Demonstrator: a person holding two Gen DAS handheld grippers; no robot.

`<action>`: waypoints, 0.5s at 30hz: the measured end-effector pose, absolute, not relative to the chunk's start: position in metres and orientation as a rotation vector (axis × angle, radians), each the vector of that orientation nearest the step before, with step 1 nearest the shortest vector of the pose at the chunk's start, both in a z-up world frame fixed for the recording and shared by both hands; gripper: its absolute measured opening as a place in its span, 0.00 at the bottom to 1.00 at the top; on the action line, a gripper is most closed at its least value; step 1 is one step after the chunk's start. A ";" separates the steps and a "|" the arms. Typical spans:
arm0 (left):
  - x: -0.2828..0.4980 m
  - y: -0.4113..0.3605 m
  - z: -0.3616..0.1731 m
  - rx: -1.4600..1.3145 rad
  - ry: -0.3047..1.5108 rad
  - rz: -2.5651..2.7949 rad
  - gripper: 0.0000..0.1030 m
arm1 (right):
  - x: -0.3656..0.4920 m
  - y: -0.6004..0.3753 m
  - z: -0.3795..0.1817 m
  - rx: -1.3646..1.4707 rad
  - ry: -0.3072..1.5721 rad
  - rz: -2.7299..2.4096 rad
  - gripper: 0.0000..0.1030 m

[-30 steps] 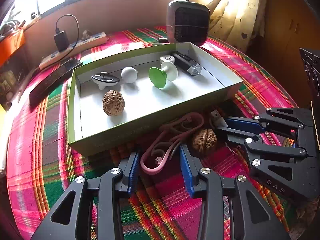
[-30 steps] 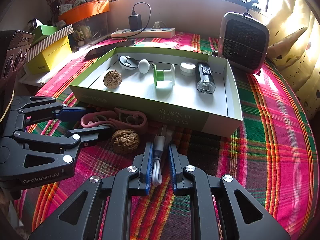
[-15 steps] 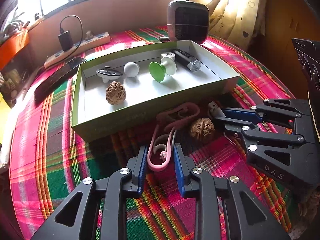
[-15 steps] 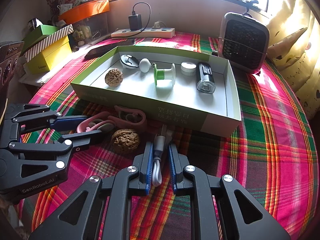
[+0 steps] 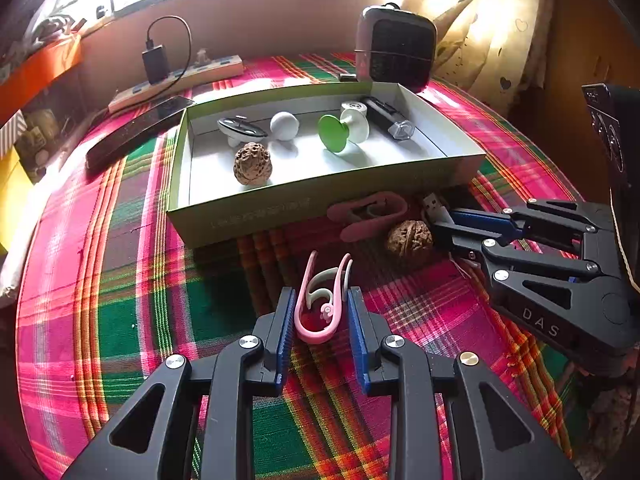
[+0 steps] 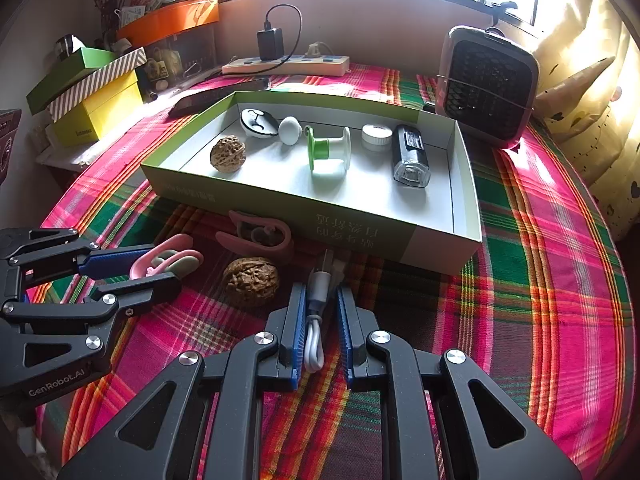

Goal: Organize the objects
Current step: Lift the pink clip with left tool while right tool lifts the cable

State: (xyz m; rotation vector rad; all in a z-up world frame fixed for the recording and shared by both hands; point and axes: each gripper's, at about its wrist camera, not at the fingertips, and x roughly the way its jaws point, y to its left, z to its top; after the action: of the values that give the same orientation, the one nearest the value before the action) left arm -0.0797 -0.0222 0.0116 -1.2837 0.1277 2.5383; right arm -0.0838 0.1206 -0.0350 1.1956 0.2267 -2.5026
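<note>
My left gripper (image 5: 320,304) is shut on a pink U-shaped clip (image 5: 320,312), squeezing its two arms together over the plaid cloth. My right gripper (image 6: 320,300) is shut on a white USB cable (image 6: 314,332), whose plug points at the box. Between the grippers lie a second pink clip (image 5: 368,216) and a loose walnut (image 5: 410,238), just in front of the green-sided open box (image 5: 280,208). Inside the box are a walnut (image 5: 253,163), a black-and-white oval piece (image 5: 240,128), a white ball (image 5: 285,125), a green spool (image 5: 340,130), a white cap (image 6: 376,136) and a black lamp (image 5: 386,118).
Behind the box stand a small dark heater (image 5: 396,48), a power strip with a charger (image 5: 180,76) and a black phone (image 5: 136,130). Yellow and green boxes (image 6: 96,92) stack at the left. A curtain (image 6: 580,92) hangs on the right.
My left gripper has closed on the near pink clip, squeezing it narrower, and drawn it back from the other clip. The right gripper and its cable have not moved.
</note>
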 end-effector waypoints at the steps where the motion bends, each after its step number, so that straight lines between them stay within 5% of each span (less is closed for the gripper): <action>1: -0.081 -0.022 0.012 -1.286 0.119 2.543 0.23 | -0.084 0.120 -0.035 1.196 0.226 -2.503 0.15; 15: -0.083 -0.018 0.010 -1.276 0.128 2.582 0.21 | -0.083 0.120 -0.036 1.197 0.229 -2.508 0.15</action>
State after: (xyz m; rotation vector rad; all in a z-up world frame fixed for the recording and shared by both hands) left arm -0.0830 -0.0179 0.0103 -1.2759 0.1279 2.5821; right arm -0.0826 0.1198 -0.0355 1.1968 0.2294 -2.5084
